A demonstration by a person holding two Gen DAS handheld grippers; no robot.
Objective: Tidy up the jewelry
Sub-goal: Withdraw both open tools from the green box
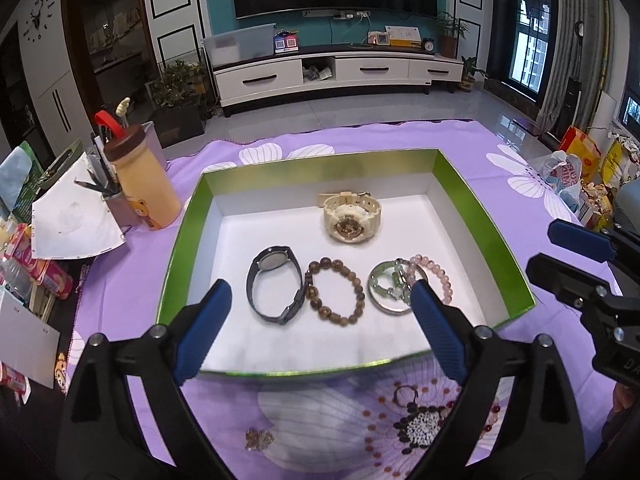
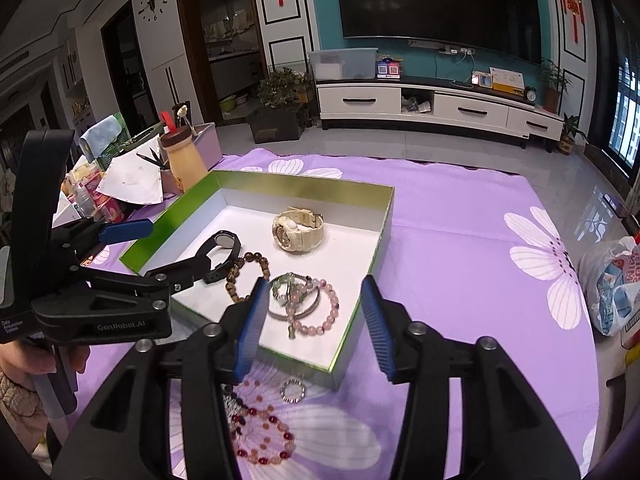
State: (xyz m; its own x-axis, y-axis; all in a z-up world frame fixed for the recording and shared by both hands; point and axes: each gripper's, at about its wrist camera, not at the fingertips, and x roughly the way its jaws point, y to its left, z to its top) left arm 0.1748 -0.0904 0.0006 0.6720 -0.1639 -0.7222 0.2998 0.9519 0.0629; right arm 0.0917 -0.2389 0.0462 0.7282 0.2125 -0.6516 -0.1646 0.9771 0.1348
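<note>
A green-walled box [image 1: 476, 208] with a white floor holds a cream watch [image 1: 351, 218], a dark watch [image 1: 274, 284], a brown bead bracelet [image 1: 335, 290], a green bracelet with a silver bangle [image 1: 386, 286] and a pink bead bracelet [image 1: 434, 276]. My left gripper [image 1: 320, 328] is open and empty over the box's near edge. My right gripper [image 2: 314, 328] is open and empty over the box's near corner [image 2: 332, 376]. On the cloth in front lie a small ring [image 2: 292, 390], a red-pink bead bracelet [image 2: 264, 436] and a small gold piece [image 1: 259, 438].
A purple flowered cloth [image 1: 320, 420] covers the table. A yellow bottle [image 1: 144, 184], a pen holder [image 1: 116, 200] and papers [image 1: 76, 216] stand left of the box. Plastic bags [image 2: 612, 288] lie at the right edge.
</note>
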